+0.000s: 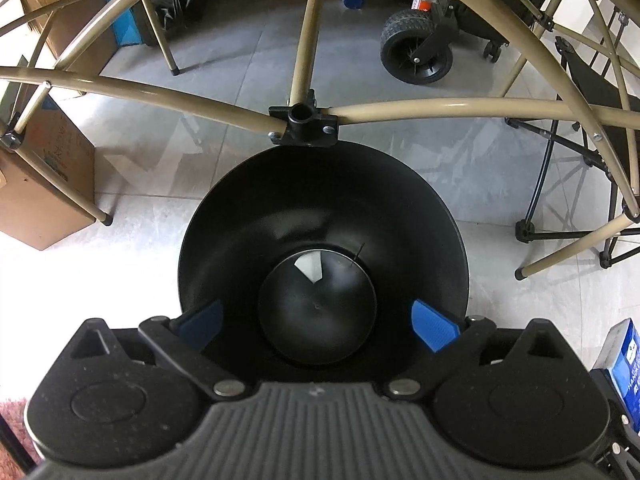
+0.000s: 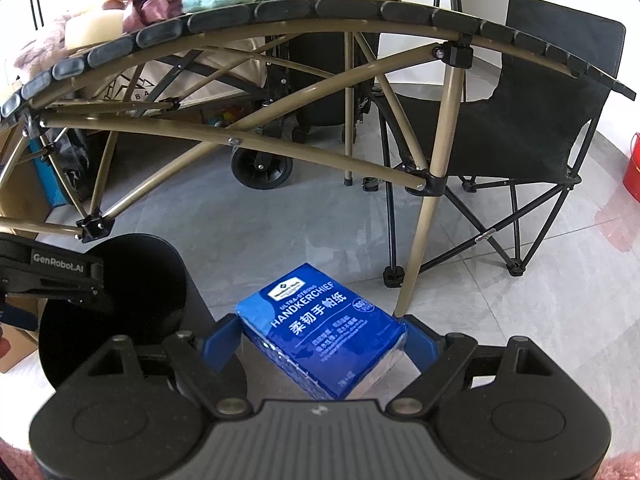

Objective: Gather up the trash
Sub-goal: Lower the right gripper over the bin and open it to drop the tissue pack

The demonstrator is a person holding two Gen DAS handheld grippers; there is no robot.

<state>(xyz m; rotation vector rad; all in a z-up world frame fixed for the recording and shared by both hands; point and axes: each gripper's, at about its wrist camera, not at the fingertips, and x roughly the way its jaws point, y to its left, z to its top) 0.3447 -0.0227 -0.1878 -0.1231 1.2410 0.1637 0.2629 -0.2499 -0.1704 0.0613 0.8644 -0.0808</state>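
A black round trash bin (image 1: 320, 216) stands on the floor under a folding table; a small white scrap (image 1: 309, 266) lies at its bottom. My left gripper (image 1: 318, 326) is open, directly above the bin mouth, its blue fingers (image 1: 434, 324) spread inside the rim. My right gripper (image 2: 320, 344) is shut on a blue handkerchief tissue pack (image 2: 320, 328), held above the floor just right of the bin (image 2: 120, 300). The pack's edge also shows in the left wrist view (image 1: 624, 364).
The folding table's tan frame bars (image 1: 304, 40) cross just beyond the bin; a leg (image 2: 424, 240) stands right of the pack. A black camp chair (image 2: 532, 120), a cart wheel (image 1: 416, 46), cardboard boxes (image 1: 36, 184) and a red bucket (image 2: 632, 168) stand around.
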